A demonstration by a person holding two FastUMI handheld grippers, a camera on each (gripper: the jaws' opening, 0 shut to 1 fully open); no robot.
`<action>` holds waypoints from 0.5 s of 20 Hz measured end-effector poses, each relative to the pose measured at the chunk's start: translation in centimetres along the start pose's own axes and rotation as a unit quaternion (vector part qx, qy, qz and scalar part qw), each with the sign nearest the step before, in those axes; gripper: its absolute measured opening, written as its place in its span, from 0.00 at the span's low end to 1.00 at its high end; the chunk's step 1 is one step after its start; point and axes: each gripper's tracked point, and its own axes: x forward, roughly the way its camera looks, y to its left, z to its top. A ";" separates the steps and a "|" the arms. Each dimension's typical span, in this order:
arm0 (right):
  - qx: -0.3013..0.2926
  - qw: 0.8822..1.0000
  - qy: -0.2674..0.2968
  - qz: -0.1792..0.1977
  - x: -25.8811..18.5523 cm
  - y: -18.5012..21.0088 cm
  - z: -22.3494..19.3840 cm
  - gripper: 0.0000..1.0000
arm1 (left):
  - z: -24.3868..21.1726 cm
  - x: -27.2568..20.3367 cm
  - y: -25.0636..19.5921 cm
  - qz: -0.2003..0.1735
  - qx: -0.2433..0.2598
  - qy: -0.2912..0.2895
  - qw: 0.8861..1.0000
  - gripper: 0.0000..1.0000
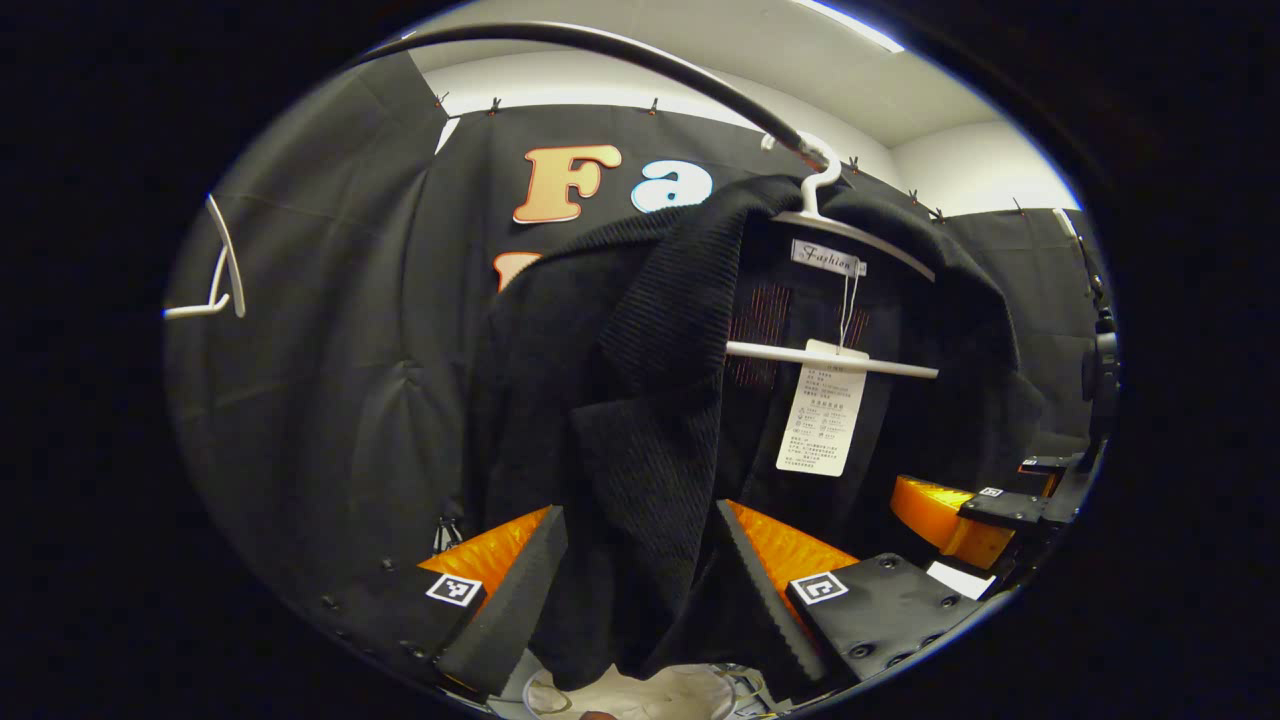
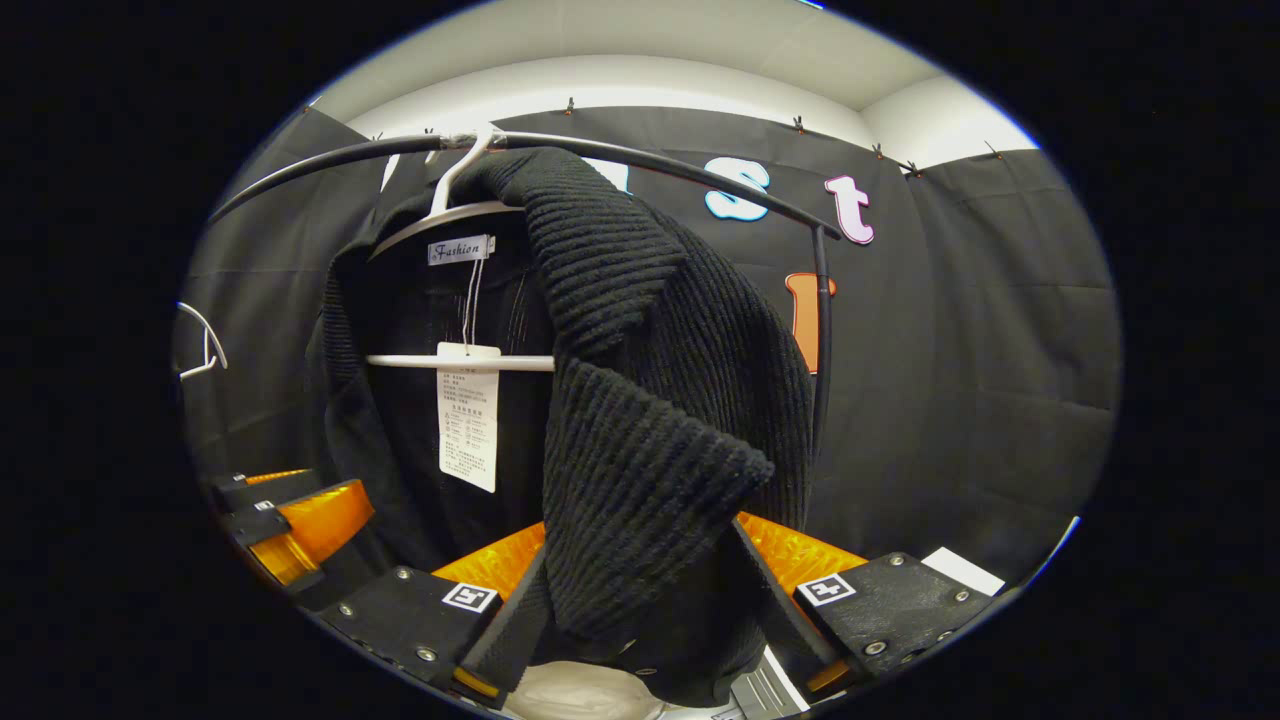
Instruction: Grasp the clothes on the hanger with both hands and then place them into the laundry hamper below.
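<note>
A black ribbed knit cardigan [image 1: 650, 400] [image 2: 650, 400] hangs on a white hanger [image 1: 830, 360] [image 2: 460, 362] from a black rail [image 1: 620, 50] [image 2: 700, 170]. A paper tag [image 1: 825, 410] [image 2: 468, 425] dangles inside it. My left gripper [image 1: 640, 510] stands open, with one front edge of the cardigan hanging between its fingers. My right gripper [image 2: 640, 540] is also open, its fingers either side of a folded-over front panel. Each gripper appears at the edge of the other's view: the right gripper [image 1: 960, 515] and the left gripper [image 2: 290, 520]. A pale rim of the hamper [image 1: 640, 695] [image 2: 580, 695] lies below.
A second, bare white hanger [image 1: 225, 280] [image 2: 200, 345] hangs further along the rail. The rail's upright post [image 2: 822, 330] stands just behind the cardigan. Black cloth walls close in the booth on all sides.
</note>
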 end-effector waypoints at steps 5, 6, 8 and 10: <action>-0.002 1.000 0.001 -0.001 0.5 -0.1 -0.2 0.92 | -1.9 3.3 0.1 0.014 0.004 0.017 1.000 0.97; -0.002 1.000 0.002 -0.003 0.5 -0.1 -0.3 0.92 | -1.9 3.8 0.2 0.018 0.005 0.015 1.000 0.99; -0.002 1.000 0.002 -0.004 0.5 -0.1 -0.4 0.95 | -2.1 4.6 0.6 0.027 0.009 0.012 1.000 0.96; -0.003 1.000 0.003 -0.001 0.6 0.1 -0.6 0.85 | -2.2 5.2 0.5 0.020 0.010 0.014 1.000 0.96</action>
